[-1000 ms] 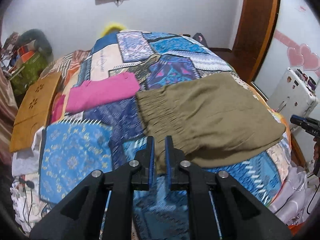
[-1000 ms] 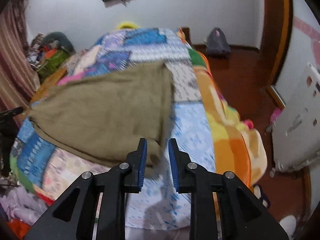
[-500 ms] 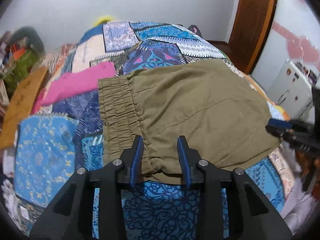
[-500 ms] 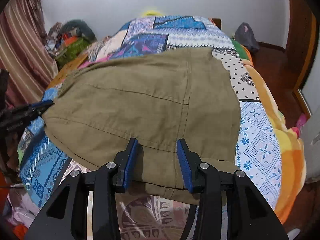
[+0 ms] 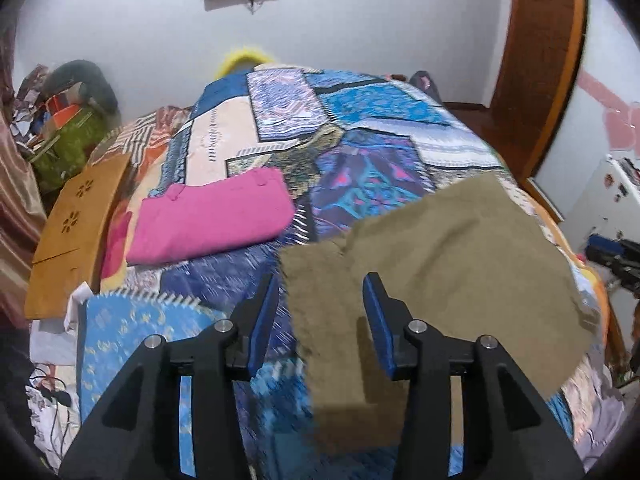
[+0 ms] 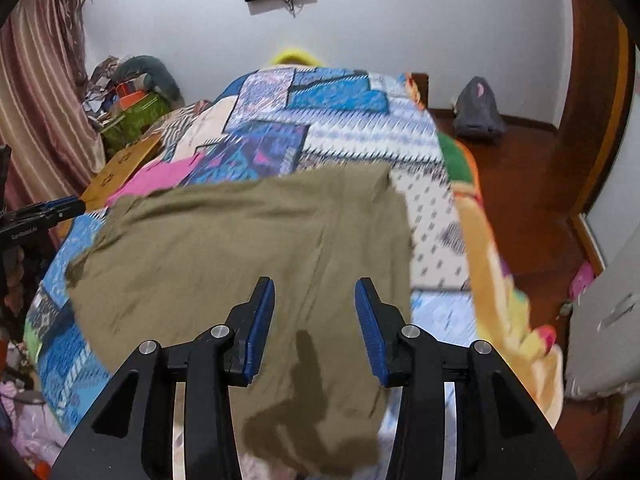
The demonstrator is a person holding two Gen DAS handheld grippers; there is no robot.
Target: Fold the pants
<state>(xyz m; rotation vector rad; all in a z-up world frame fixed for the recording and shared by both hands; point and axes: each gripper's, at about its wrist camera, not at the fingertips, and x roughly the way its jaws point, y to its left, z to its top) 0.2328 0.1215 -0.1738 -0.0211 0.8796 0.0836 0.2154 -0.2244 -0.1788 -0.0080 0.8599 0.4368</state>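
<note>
Covering the bed (image 5: 360, 112), a patchwork quilt (image 5: 372, 168) carries the olive pants (image 5: 460, 248), spread flat across its near right part. A folded pink garment (image 5: 212, 216) lies beyond them, apart. The left gripper (image 5: 320, 300) and right gripper (image 6: 315, 300) have just been opening; both pairs of fingers stand parted above the pants' near edge, gripping nothing.

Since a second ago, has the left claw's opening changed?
Yes. The left claw has just been opening; its pads stand apart over the olive pants, near the edge facing the pink folded garment, not pressing the cloth.
</note>
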